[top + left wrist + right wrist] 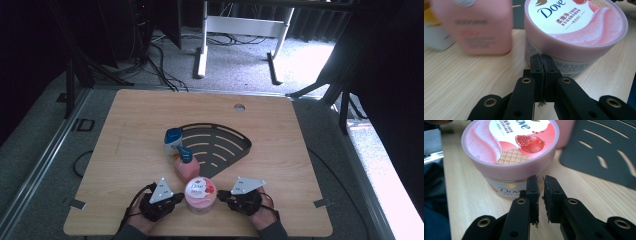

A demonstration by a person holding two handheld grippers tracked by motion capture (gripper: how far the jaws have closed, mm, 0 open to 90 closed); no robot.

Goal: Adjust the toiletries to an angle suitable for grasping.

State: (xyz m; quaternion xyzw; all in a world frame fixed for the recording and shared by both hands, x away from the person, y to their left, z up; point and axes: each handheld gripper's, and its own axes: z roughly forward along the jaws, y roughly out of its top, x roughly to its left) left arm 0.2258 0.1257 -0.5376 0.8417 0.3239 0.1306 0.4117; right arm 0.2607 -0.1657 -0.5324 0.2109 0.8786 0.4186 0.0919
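The Dove jar (200,195), a round tub with a pink lid showing a pomegranate and a wafer, is standing upright on the wooden table (125,130), directly between the two tools. The left tool (176,199) is sitting just to the jar's left in the high view, with a hand (145,216) wrapped around its body; in the left gripper view its two black jaws are pressing flat against each other with nothing between them, and their tips (541,60) are pointing straight at the jar's (574,30) lower wall, right up against it or nearly so. The right tool (223,193) is sitting just to the jar's right; in the right gripper view its jaws are standing slightly parted, a narrow slit showing between the pads (534,190), gripping nothing, with the jar's (511,152) wall just ahead of the tips. Beyond the left tool, just past the jar, a pink pump bottle (186,165) is standing upright, blurred in the left gripper view (479,27). Farther off, a white bottle with a blue cap (173,140) is standing beside a black fan-shaped slotted rack (225,145), which is lying flat on the table and is also showing ahead and to the right of the right tool's jaws (604,150).
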